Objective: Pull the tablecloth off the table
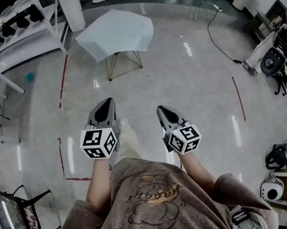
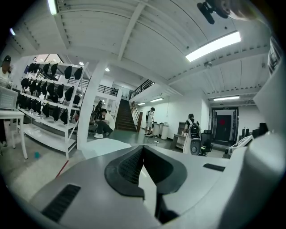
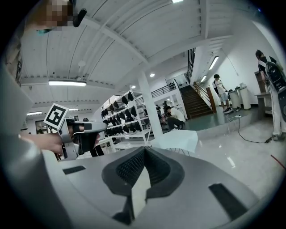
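Note:
A small table on gold legs (image 1: 122,63) stands a few steps ahead of me, draped in a pale tablecloth (image 1: 114,34). Both grippers are held at waist height, well short of it. My left gripper (image 1: 107,102) is shut with nothing between its jaws, and so is my right gripper (image 1: 161,109). In the left gripper view the shut jaws (image 2: 142,148) point toward the tablecloth (image 2: 103,146) low ahead. In the right gripper view the closed jaws (image 3: 145,150) face the tablecloth (image 3: 178,139), and the left gripper (image 3: 85,129) shows at the left.
A white shelving rack (image 1: 11,29) with black items runs along the left, next to a white pillar (image 1: 71,8). Red tape lines (image 1: 63,80) mark the floor. A cable (image 1: 217,33) and equipment (image 1: 277,57) lie at the right; a chair (image 1: 13,217) stands at my lower left. People stand far off (image 2: 149,120).

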Demonstrator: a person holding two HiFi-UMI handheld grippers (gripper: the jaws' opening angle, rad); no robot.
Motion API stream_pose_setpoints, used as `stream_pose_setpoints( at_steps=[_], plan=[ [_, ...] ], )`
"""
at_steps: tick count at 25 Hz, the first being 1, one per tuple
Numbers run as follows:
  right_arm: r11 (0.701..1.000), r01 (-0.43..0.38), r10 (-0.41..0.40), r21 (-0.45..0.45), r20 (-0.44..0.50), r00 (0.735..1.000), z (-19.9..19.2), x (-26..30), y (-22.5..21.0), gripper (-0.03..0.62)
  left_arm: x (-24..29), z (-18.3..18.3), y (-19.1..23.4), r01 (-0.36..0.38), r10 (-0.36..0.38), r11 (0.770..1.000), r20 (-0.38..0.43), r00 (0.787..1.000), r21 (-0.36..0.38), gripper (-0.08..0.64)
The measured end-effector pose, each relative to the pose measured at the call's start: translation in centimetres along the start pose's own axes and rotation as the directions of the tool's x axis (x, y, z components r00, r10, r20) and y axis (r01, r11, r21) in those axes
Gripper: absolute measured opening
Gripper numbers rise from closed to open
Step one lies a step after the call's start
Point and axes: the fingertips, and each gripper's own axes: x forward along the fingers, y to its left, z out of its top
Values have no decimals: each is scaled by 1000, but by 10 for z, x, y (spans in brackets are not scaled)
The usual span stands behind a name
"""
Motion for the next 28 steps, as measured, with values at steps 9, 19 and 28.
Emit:
stream_pose_setpoints(
  at_steps=[9,19,28],
  plan=[
    [1000,8,-8,23,-34,999,18,91,-38,5,88,14,61,15,-15,1000,-15,1000,-27,18],
    [999,10,-8,35,-50,999,65,208,-73,5,192,58,131,57,-58,995,-11,998,-77,18],
    [999,17,-17,28,9,1000,111,292,-93,5,256,81,176,105,-107,992,-24,994,-68,18]
  ],
)
